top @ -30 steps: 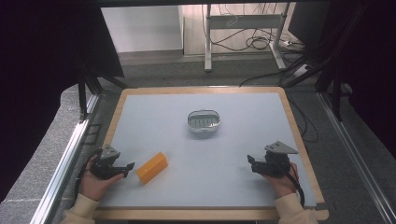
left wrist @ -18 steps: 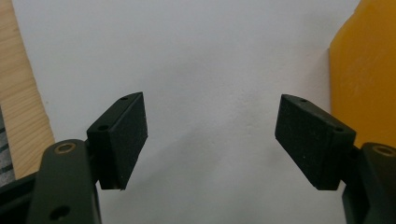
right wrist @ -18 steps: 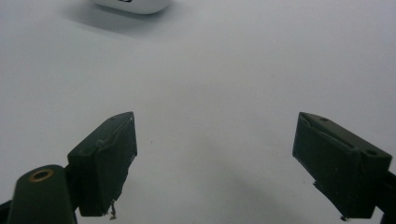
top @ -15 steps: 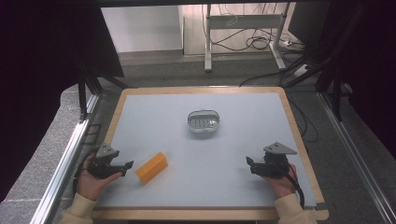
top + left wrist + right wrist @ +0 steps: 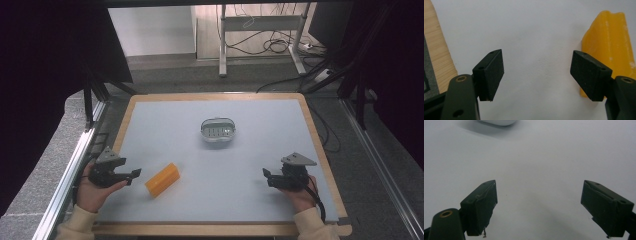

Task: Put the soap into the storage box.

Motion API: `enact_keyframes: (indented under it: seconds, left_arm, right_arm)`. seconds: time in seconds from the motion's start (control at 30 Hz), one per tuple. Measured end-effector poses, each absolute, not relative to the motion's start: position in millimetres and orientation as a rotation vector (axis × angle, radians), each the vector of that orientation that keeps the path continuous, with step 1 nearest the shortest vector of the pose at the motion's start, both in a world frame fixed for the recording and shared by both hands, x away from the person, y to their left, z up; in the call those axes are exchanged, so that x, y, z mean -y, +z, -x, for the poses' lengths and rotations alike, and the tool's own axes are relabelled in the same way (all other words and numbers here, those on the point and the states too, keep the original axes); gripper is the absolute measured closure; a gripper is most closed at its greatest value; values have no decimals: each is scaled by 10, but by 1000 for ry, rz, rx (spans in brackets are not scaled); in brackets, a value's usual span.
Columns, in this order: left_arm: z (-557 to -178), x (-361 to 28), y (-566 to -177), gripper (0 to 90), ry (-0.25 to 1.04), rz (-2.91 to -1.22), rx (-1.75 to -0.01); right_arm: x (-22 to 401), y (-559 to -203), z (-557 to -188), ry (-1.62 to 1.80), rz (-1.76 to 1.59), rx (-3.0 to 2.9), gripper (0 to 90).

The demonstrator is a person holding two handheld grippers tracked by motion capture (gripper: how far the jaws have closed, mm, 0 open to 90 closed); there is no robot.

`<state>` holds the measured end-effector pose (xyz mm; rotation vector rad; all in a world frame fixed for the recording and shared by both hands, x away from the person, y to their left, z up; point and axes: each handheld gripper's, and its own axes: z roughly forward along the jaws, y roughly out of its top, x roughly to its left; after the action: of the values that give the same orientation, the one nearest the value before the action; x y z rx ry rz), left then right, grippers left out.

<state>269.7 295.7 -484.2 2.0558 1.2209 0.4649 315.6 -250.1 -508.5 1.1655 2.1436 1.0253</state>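
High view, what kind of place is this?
Probably a lab or recording workstation: a wood-framed table with a plain grey top, dark curtains at both sides, and loose cables on the floor behind.

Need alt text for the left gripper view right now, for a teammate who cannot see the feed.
The left gripper has its two black jaws wide apart over the pale grey table, with nothing between them. A yellow-orange block lies beyond and partly behind the jaw at the picture's right. The table's wooden edge runs along the picture's left side.
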Motion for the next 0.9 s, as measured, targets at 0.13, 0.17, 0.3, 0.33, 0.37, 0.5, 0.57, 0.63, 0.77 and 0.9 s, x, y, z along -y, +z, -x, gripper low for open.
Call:
enact_keyframes:
  seconds: [0.13,0.17,0.3,0.33,0.37,0.5,0.57,0.63,0.77,0.9]
  left_arm:
    - [-2714,-2964,-4798,266,459,-2062,-1225]
    - [-2724,-2955,-4761,265,459,-2071,-1222]
    - [-2742,-2924,-4660,265,458,-2096,-1207]
    - [-2746,-2920,-4635,263,460,-2101,-1202]
    - [-2752,-2905,-4584,260,456,-2101,-1198]
    - [-2776,-2865,-4496,257,457,-2122,-1180]
    - [-2792,-2841,-4469,257,447,-2125,-1174]
    - [-2800,-2815,-4443,259,459,-2120,-1164]
    - [-2807,-2750,-4382,261,463,-2123,-1136]
    - [-2811,-2670,-4330,262,452,-2137,-1110]
  right_arm:
    - [2502,-5087,-3155,1029,-1161,-2147,144]
    - [2502,-5083,-3152,1031,-1162,-2149,144]
    - [2498,-5076,-3139,1030,-1157,-2147,144]
    - [2495,-5071,-3132,1027,-1155,-2146,144]
    - [2491,-5069,-3130,1030,-1151,-2144,144]
    - [2486,-5059,-3127,1022,-1144,-2144,141]
    - [2493,-5058,-3127,1022,-1150,-2145,141]
    - [2496,-5062,-3131,1019,-1150,-2145,141]
    - [2493,-5066,-3133,1013,-1150,-2148,141]
    - [2486,-5068,-3131,1010,-1144,-2151,141]
